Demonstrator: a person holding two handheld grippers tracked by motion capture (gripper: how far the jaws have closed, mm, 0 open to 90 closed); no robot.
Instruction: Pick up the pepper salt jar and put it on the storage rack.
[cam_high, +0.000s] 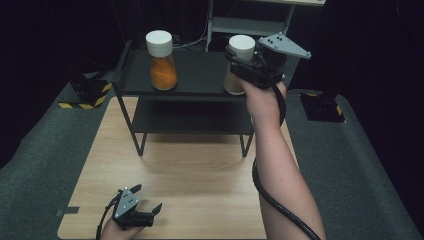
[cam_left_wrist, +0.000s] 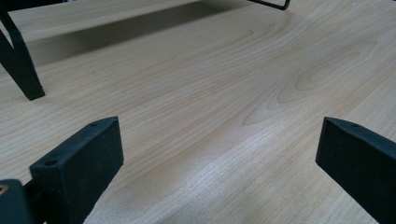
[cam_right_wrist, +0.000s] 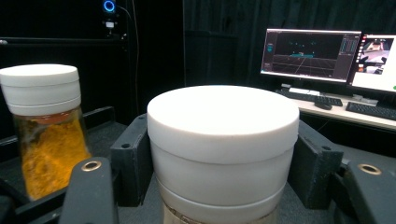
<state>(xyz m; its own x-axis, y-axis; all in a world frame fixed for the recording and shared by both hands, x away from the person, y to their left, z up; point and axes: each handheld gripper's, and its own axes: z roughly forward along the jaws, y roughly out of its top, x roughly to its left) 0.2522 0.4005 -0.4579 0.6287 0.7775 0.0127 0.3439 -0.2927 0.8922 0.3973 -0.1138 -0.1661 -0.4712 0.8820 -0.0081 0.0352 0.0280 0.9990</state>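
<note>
our right gripper (cam_right_wrist: 223, 163) clamps the upright white-capped jar (cam_right_wrist: 223, 140) at its lid; left gripper (cam_high: 145, 212) gapes empty, far below.

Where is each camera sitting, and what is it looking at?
High view: above the table, looking down; forearms, left gripper, right gripper.
Left gripper view: low over the table, its open jaws apart, rack leg ahead.
Right gripper view: on the rack, jaws around the white-lidded jar.
Shared: high and right gripper views both show the orange jar.
</note>
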